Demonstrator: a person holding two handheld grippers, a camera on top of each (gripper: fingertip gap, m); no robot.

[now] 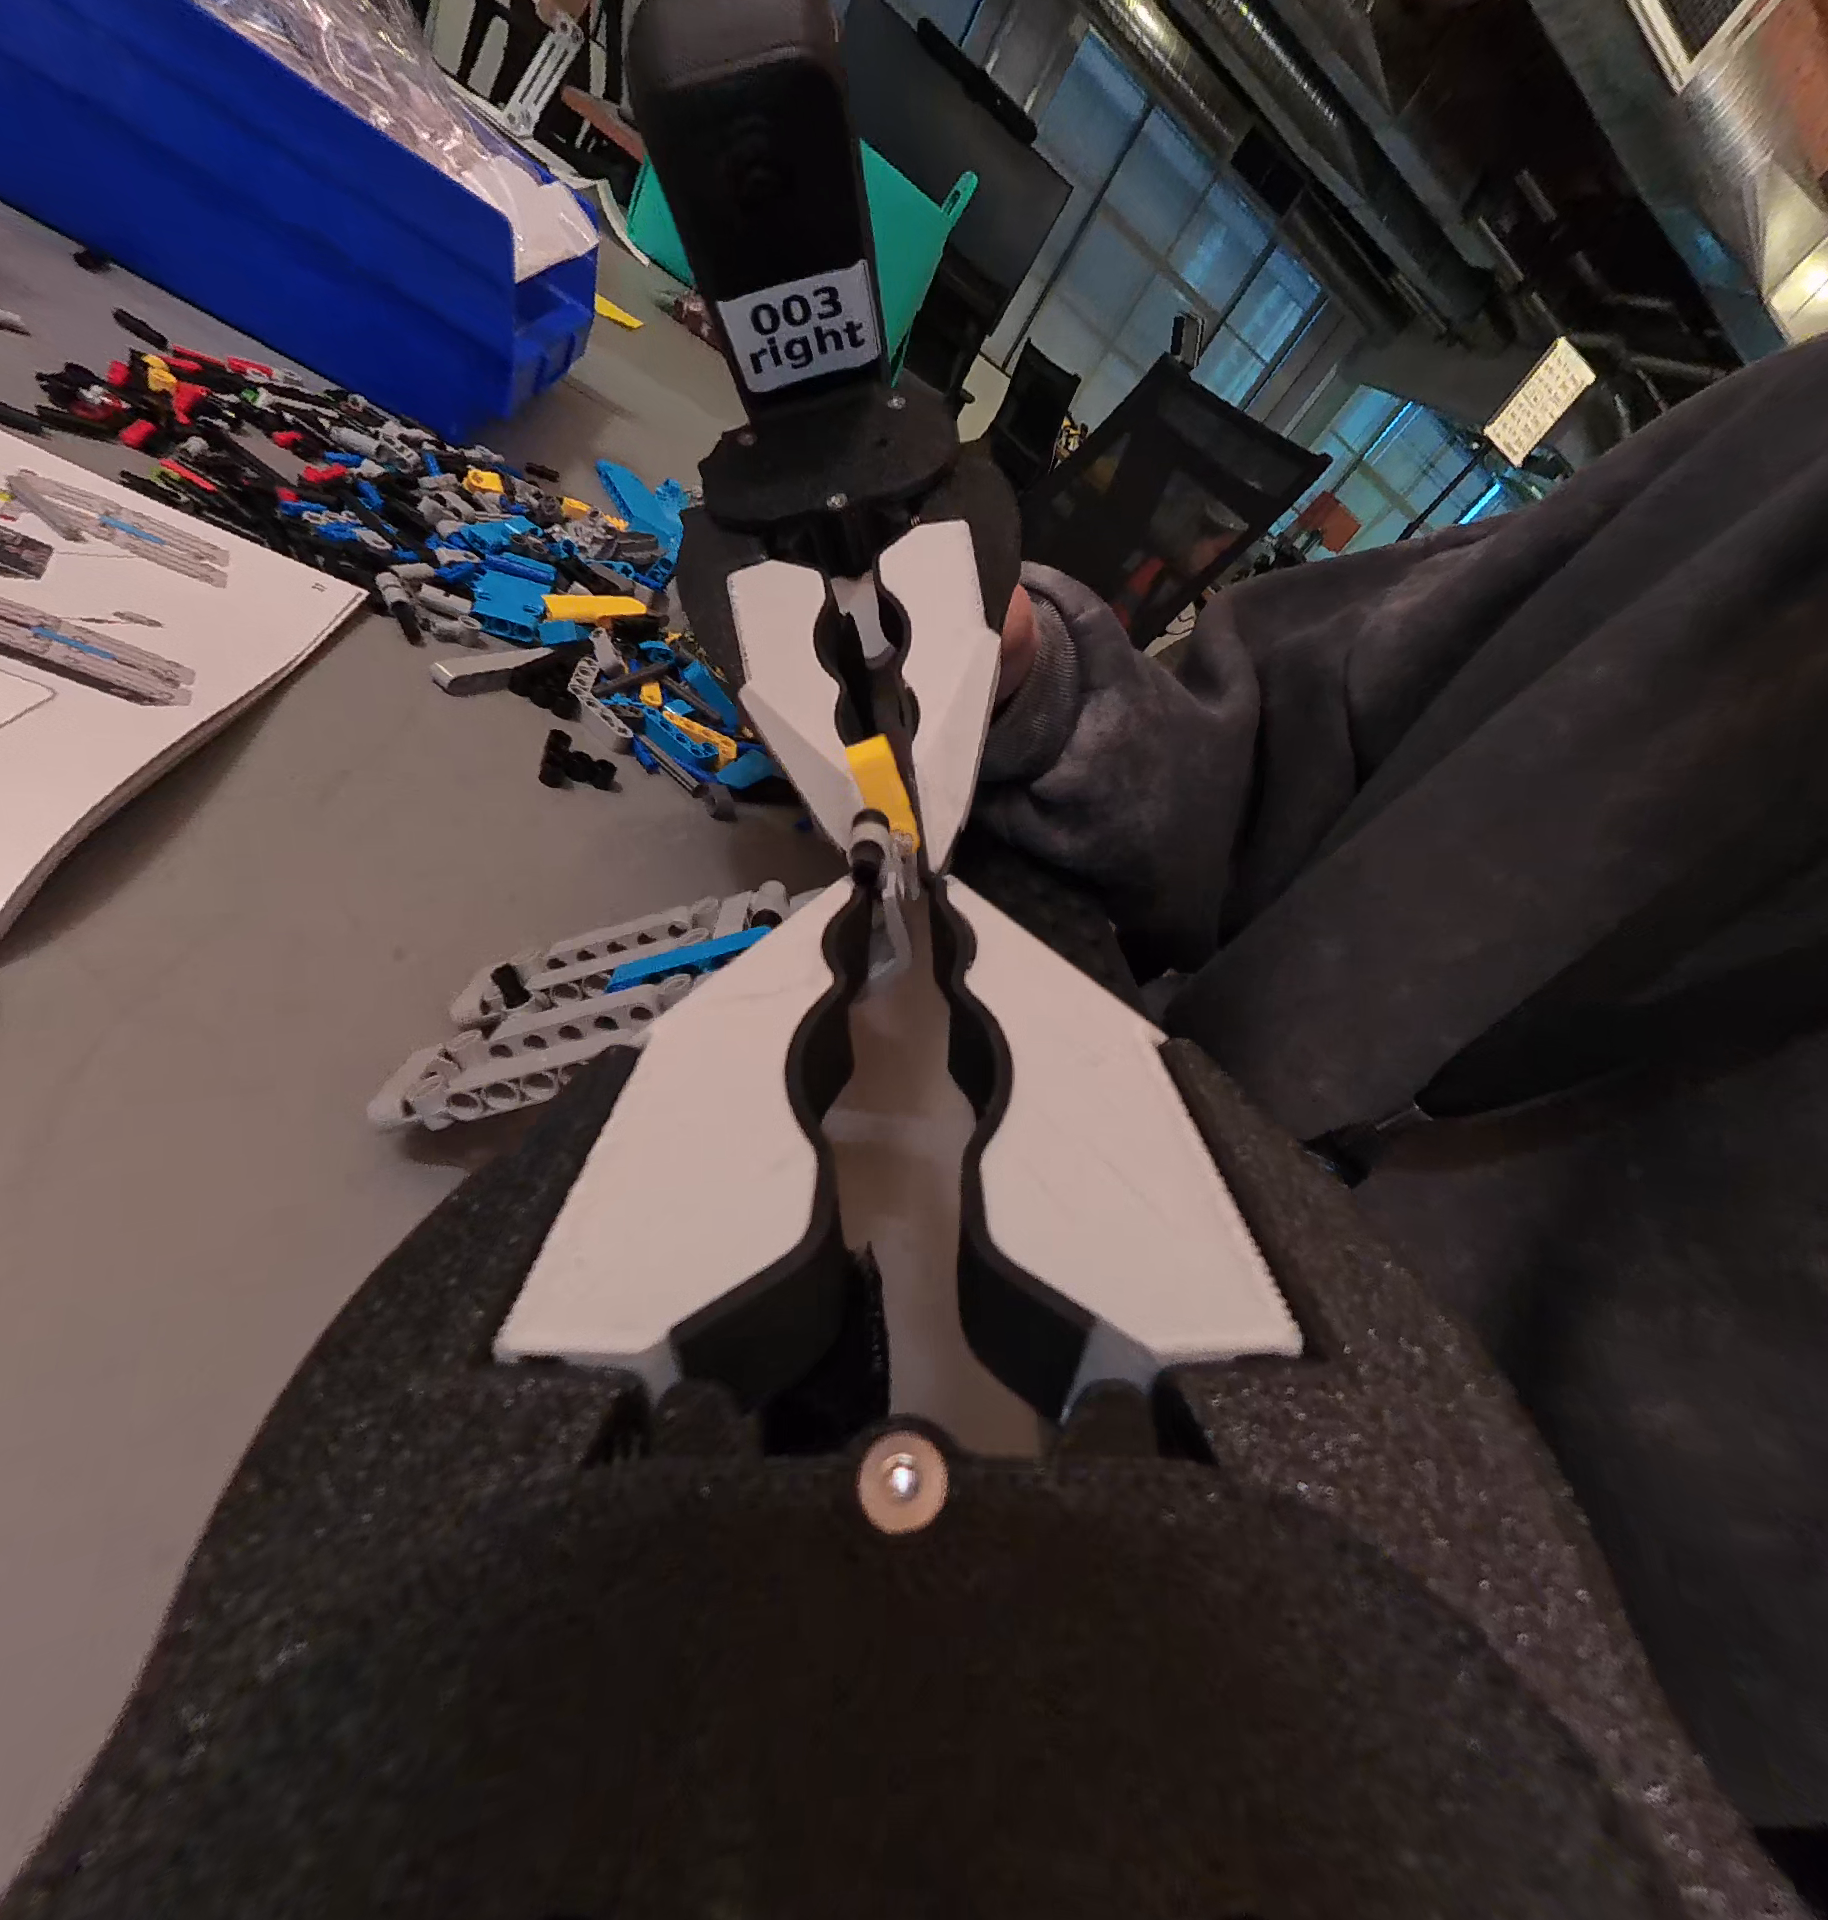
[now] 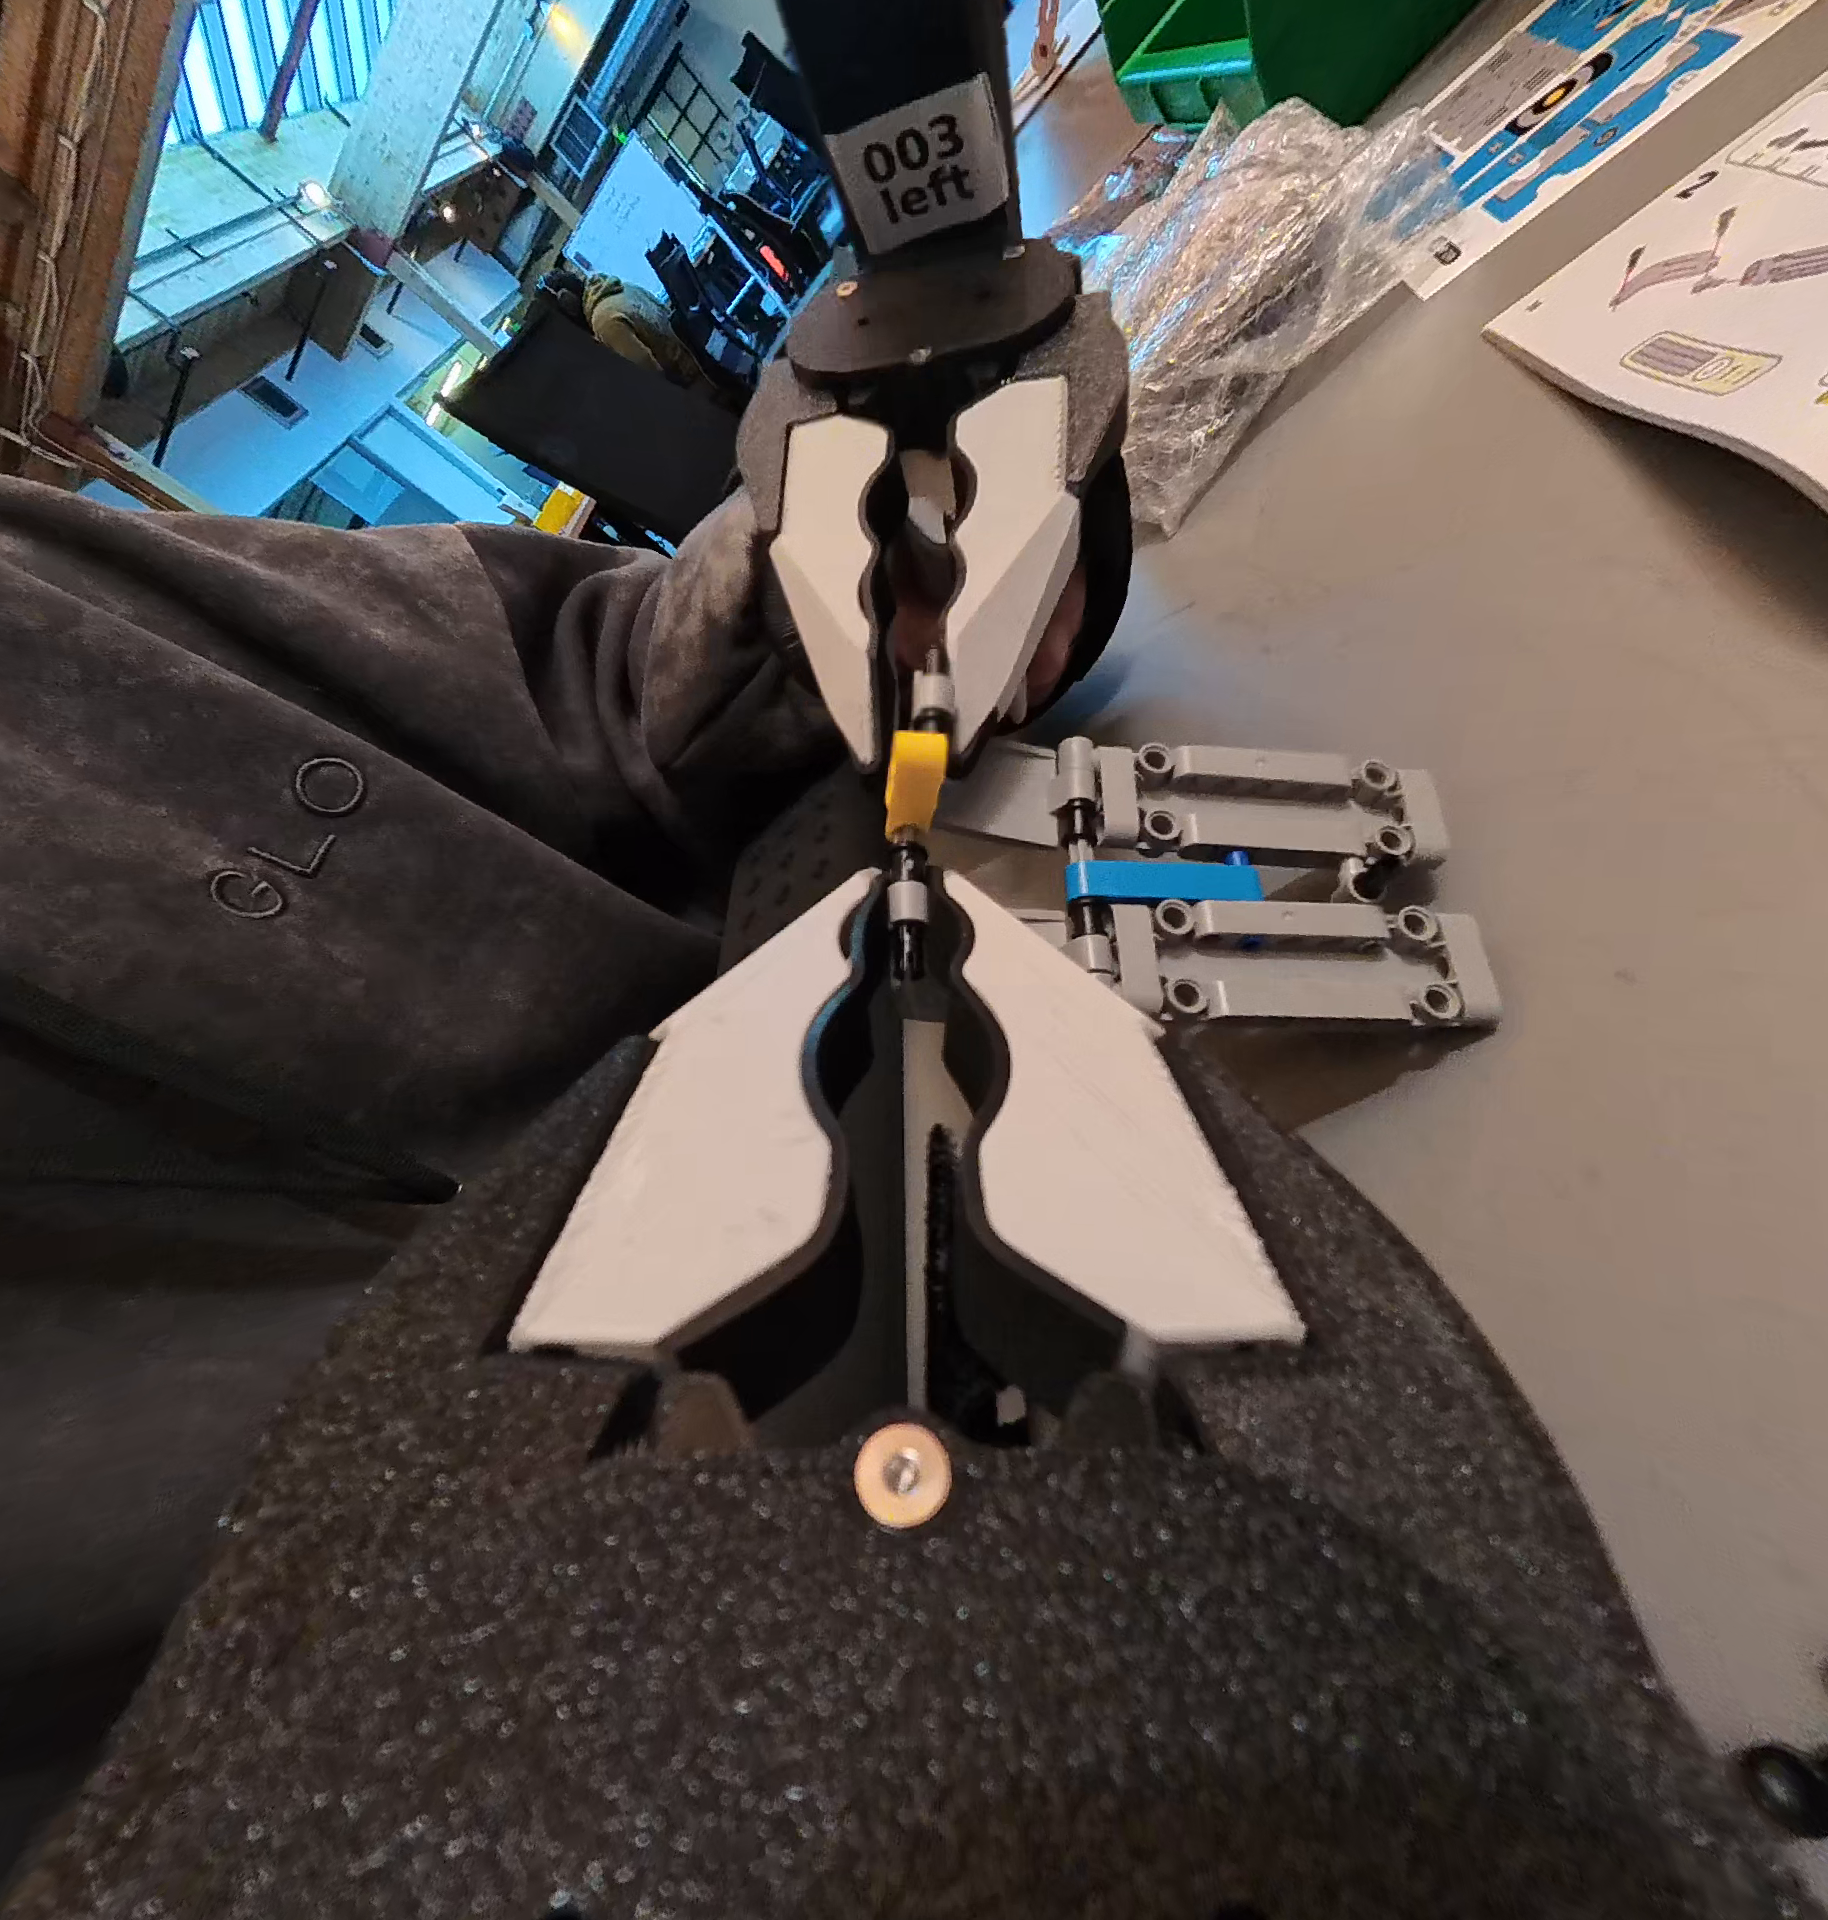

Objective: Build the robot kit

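Two claws meet tip to tip above the table (image 2: pixel 1512 644), sharing one small piece. In the right wrist view, the right claw (image 2: pixel 910 904), at frame centre, is clamped on the lower end of a thin black axle (image 2: pixel 906 940) carrying a grey bush. The axle's long axis runs straight up the frame, in line with both claws. Just above sits a yellow connector (image 2: pixel 915 781) on the axle, and beyond it the left claw (image 2: pixel 925 743), closed over the upper end with its second grey bush. In the left wrist view the left claw (image 1: pixel 894 894) is shut at frame centre and the right claw (image 1: pixel 889 821) opposes it. A grey beam assembly (image 2: pixel 1274 883) lies on the table right of centre; a loose parts pile (image 1: pixel 453 540) and instruction booklet (image 1: pixel 110 665) lie at upper left.
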